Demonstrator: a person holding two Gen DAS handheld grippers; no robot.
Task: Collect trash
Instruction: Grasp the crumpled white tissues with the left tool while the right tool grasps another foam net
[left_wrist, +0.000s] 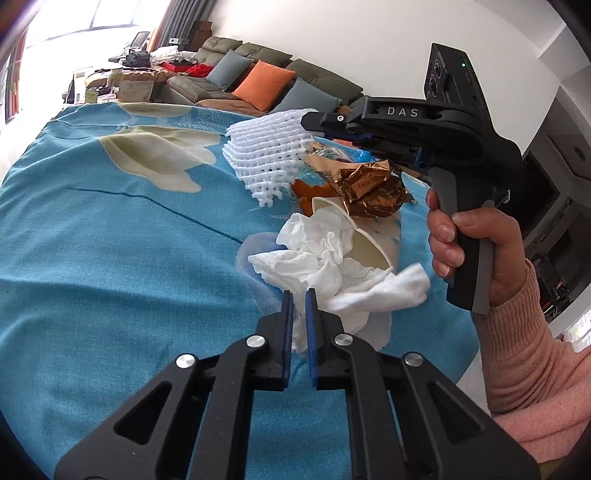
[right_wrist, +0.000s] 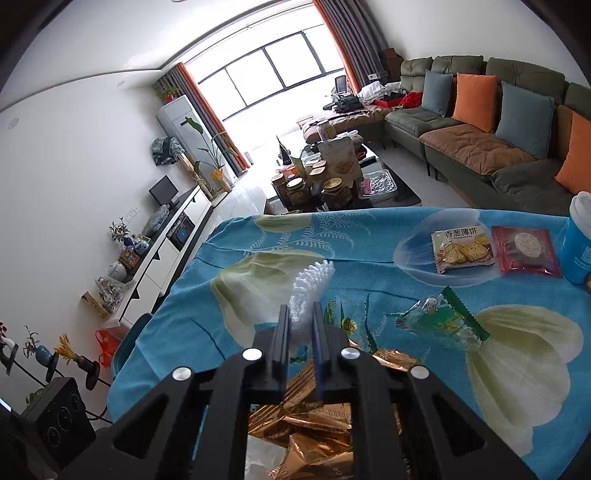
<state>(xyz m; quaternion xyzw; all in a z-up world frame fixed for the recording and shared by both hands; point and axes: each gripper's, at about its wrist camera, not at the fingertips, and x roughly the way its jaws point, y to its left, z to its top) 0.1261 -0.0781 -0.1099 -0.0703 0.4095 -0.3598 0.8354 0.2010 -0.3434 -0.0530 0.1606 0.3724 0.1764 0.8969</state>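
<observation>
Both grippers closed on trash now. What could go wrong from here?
1. The left gripper pinches only a corner of the crumpled tissue; the tissue may tear or slip when lifted.
2. The tissue drapes over the paper cup, so lifting it could tip the cup or drag it along.
3. The right gripper holds the white foam net by one edge above the gold wrapper; the net might slip out and land back on the pile.

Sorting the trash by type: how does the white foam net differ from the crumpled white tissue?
The foam net is an open mesh of stiff woven strands; the tissue is soft, solid, crumpled paper. The foam net is lifted off the blue tablecloth, gripped in the right gripper; the tissue mostly lies on the cloth, one end pinched by the left gripper. The net keeps a folded shape; the tissue sprawls loosely. Both are white and lightweight-looking.
</observation>
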